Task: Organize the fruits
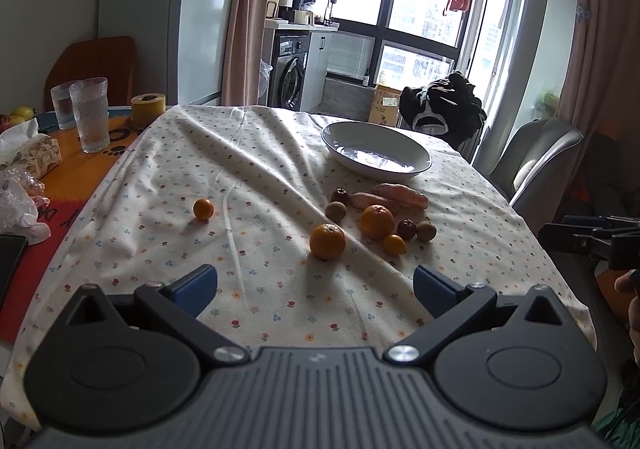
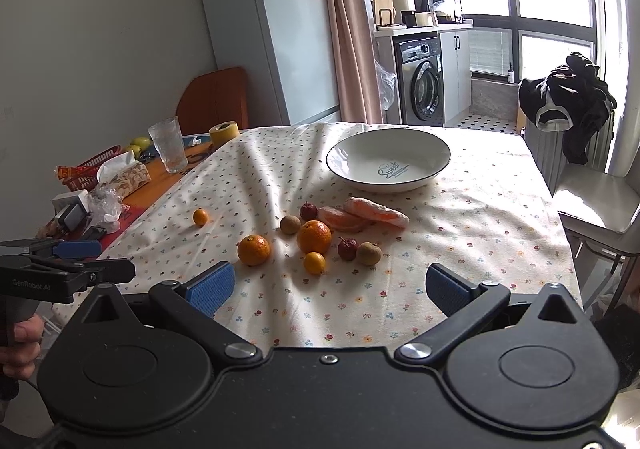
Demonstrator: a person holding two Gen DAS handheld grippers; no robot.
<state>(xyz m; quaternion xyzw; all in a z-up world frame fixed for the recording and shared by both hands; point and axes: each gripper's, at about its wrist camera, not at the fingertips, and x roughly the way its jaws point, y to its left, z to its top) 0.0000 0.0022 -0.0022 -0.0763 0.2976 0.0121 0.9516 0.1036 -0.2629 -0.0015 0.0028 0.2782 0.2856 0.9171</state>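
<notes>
Loose fruit lies on the flowered tablecloth (image 2: 460, 249): two oranges (image 2: 254, 249) (image 2: 314, 236), a small yellow citrus (image 2: 314, 263), two brown longans (image 2: 290, 224) (image 2: 368, 253), two dark red fruits (image 2: 308, 211) (image 2: 347, 248), peeled orange segments (image 2: 376, 213), and a lone kumquat (image 2: 200, 217) off to the left. Behind them stands an empty white plate (image 2: 436, 153). My left gripper (image 1: 316, 289) is open just short of the near orange (image 1: 327, 241). My right gripper (image 2: 330, 289) is open too, in front of the fruit cluster. Neither holds anything.
On the bare orange table part at the left stand glasses (image 1: 90, 113), a yellow tape roll (image 1: 148, 108), a tissue box (image 1: 32, 153) and plastic wrap. A grey chair (image 1: 536, 161) sits at the right edge, with dark clothes (image 2: 568, 101) draped behind the table.
</notes>
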